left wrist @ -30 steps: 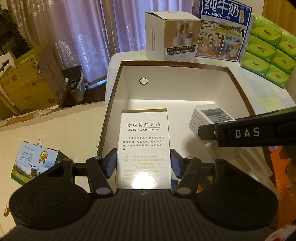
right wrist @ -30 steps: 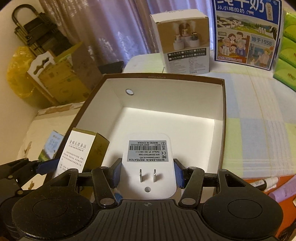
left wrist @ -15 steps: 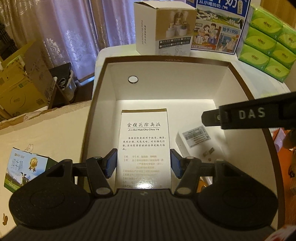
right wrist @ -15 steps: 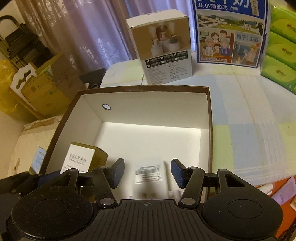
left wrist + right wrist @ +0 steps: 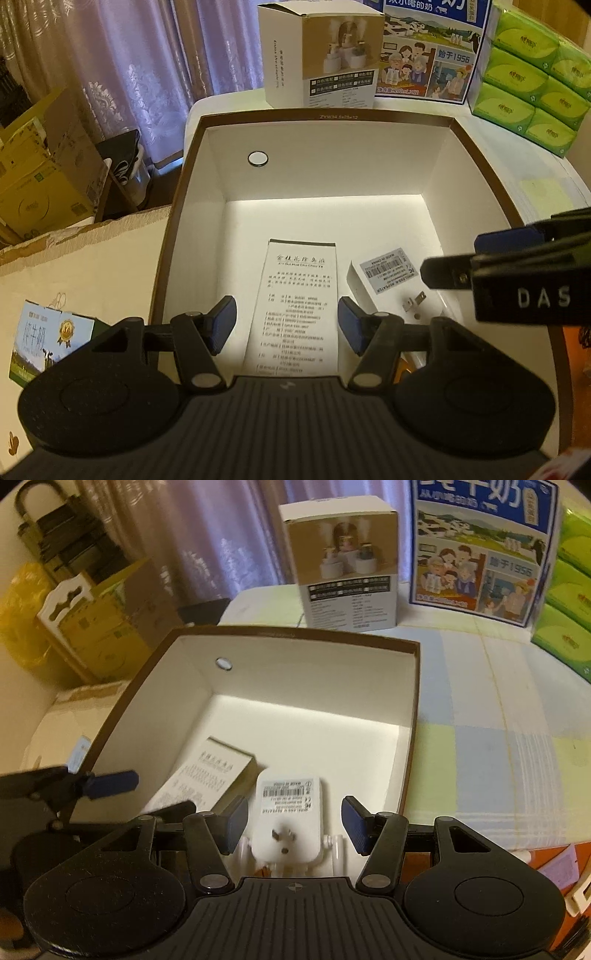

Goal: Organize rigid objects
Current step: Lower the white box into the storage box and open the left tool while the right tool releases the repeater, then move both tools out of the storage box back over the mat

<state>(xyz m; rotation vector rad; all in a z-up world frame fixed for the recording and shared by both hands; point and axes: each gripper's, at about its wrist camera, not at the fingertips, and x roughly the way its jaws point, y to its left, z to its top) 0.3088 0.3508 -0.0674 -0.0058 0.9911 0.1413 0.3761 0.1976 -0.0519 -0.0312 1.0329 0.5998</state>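
Left hand-held gripper point(image 5: 282, 325) opening, pads clear of the slim carton point(image 5: 299, 295) lying flat on the storage box point(image 5: 476, 147) floor. Right hand-held gripper point(image 5: 291, 823) open too, white repeater plug point(image 5: 291, 812) loose beneath, just beside the carton. Best lifted straight up, avoiding nudging either item or the wall.

Both grippers are matte black: the left gripper point(image 5: 286, 323) and right gripper point(image 5: 293, 823) have blue pads point(image 5: 347, 328), silver pivot screws and ribbed bodies; one finger reads "DAS".
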